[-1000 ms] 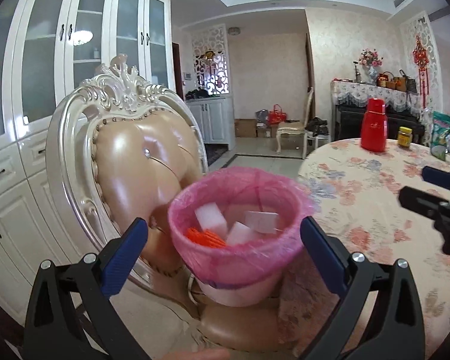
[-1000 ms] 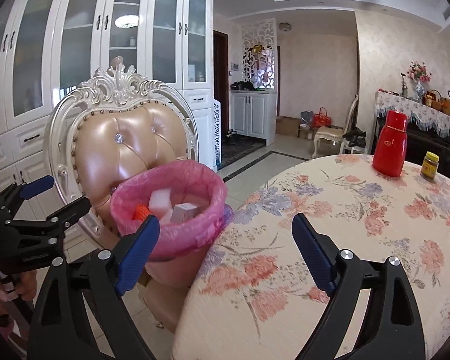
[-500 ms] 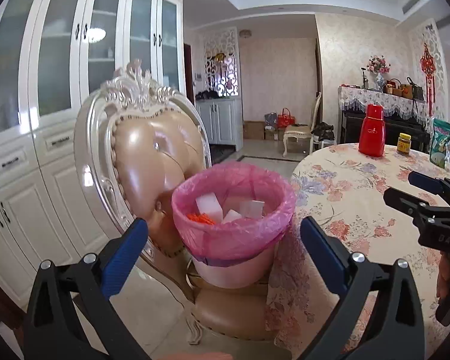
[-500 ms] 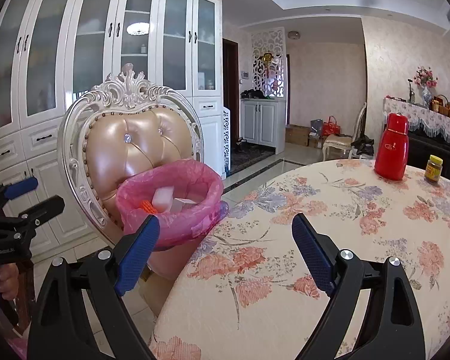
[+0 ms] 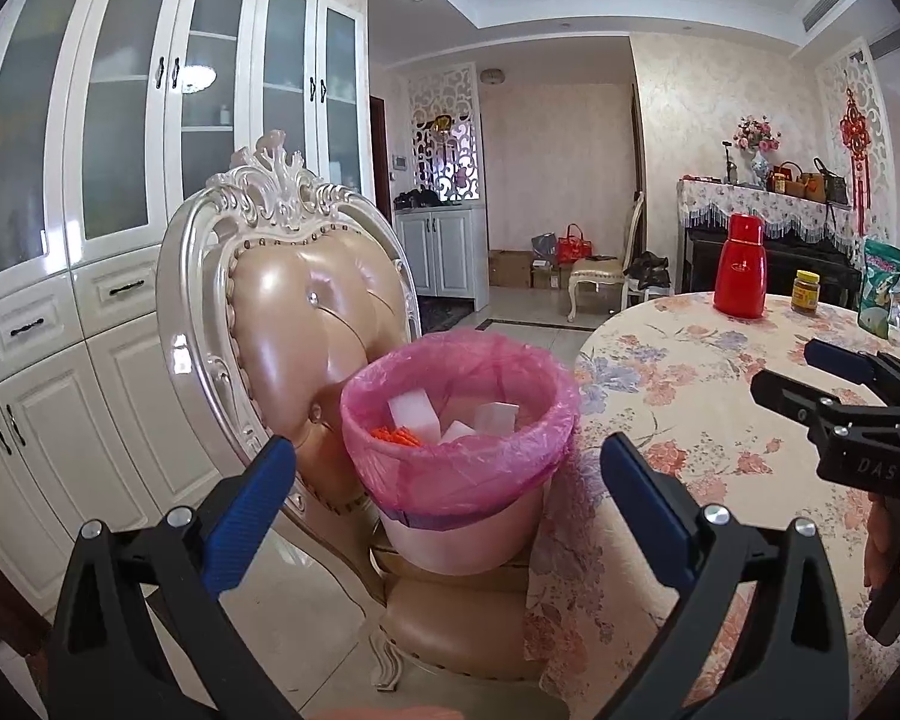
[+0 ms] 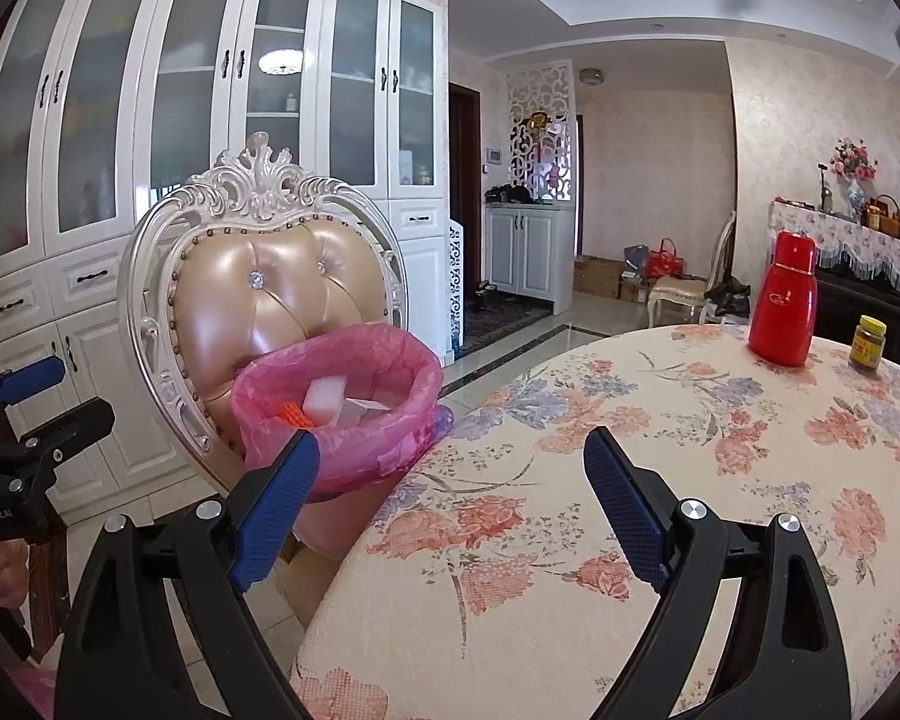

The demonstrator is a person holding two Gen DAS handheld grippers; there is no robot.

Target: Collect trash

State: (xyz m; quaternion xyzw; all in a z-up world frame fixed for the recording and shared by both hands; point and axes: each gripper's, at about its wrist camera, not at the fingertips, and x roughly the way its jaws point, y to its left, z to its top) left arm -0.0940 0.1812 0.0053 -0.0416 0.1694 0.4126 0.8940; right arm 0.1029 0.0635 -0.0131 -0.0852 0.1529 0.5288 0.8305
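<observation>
A small bin lined with a pink bag (image 5: pixel 459 468) (image 6: pixel 336 414) stands on the seat of an ornate chair (image 5: pixel 294 312) (image 6: pixel 258 294). Inside lie white foam blocks (image 5: pixel 414 414) and an orange piece (image 5: pixel 393 435). My left gripper (image 5: pixel 447 486) is open and empty, held back from the bin, which shows between its blue pads. My right gripper (image 6: pixel 450 480) is open and empty above the floral table edge, right of the bin. Each gripper also appears at the edge of the other's view: the right gripper (image 5: pixel 840 384), the left gripper (image 6: pixel 36 396).
The round table with a floral cloth (image 6: pixel 660 480) (image 5: pixel 720 408) carries a red flask (image 6: pixel 783 300) (image 5: pixel 741 267), a yellow-lidded jar (image 6: pixel 868 343) (image 5: pixel 807 293) and a green packet (image 5: pixel 881 288). White cabinets (image 5: pixel 90 180) line the left wall. A hand (image 5: pixel 894 546) holds the right gripper.
Both grippers have drawn back from the bin, which now looks smaller and farther in both views. Both stay open and empty. The bin's contents are unchanged.
</observation>
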